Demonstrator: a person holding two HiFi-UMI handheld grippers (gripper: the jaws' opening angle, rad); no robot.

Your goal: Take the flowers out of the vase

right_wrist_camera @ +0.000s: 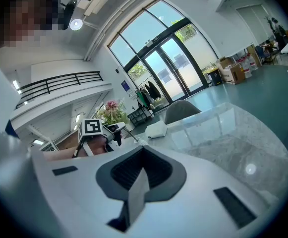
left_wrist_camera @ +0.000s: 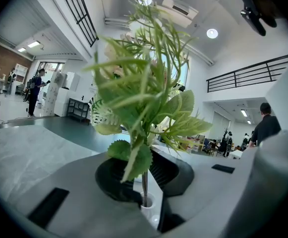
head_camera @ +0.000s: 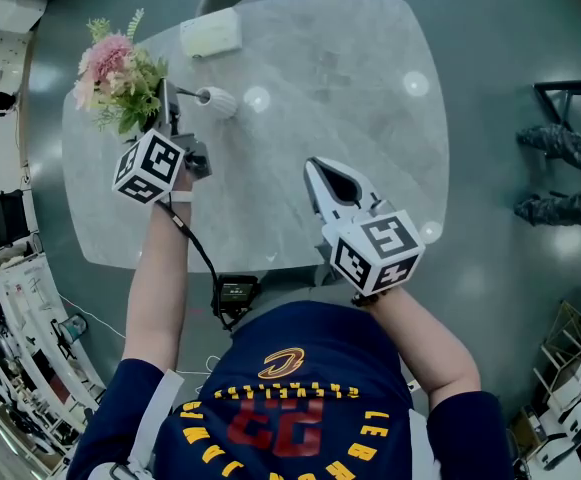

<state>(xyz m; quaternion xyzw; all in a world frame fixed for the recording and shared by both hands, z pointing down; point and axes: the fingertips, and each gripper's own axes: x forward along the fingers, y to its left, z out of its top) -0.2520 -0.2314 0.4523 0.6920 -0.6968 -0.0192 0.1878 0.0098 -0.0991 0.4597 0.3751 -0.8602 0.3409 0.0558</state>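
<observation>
From the head view, my left gripper (head_camera: 170,103) sits just left of the vase (head_camera: 221,101), its jaws nearly together and pinched on the dark stem of the flowers (head_camera: 116,76). The pink and green bunch spreads out further left of the vase, and the stem's end meets the vase mouth. I cannot tell whether the vase stands straight or is tipped on the table (head_camera: 350,98). My right gripper (head_camera: 320,173) hangs over the table on the near right of the vase, well apart from it, jaws together and holding nothing. A white box (head_camera: 210,31) lies beyond the vase. In the left gripper view, the left gripper (left_wrist_camera: 157,209) is clamped on the thin stem, the flowers (left_wrist_camera: 144,98) rise above it, and the stem runs down into the vase's (left_wrist_camera: 147,207) small white mouth. In the right gripper view, the right gripper (right_wrist_camera: 143,150) is closed and empty, with the vase (right_wrist_camera: 135,143) and the flowers (right_wrist_camera: 111,108) just past its tips.
</observation>
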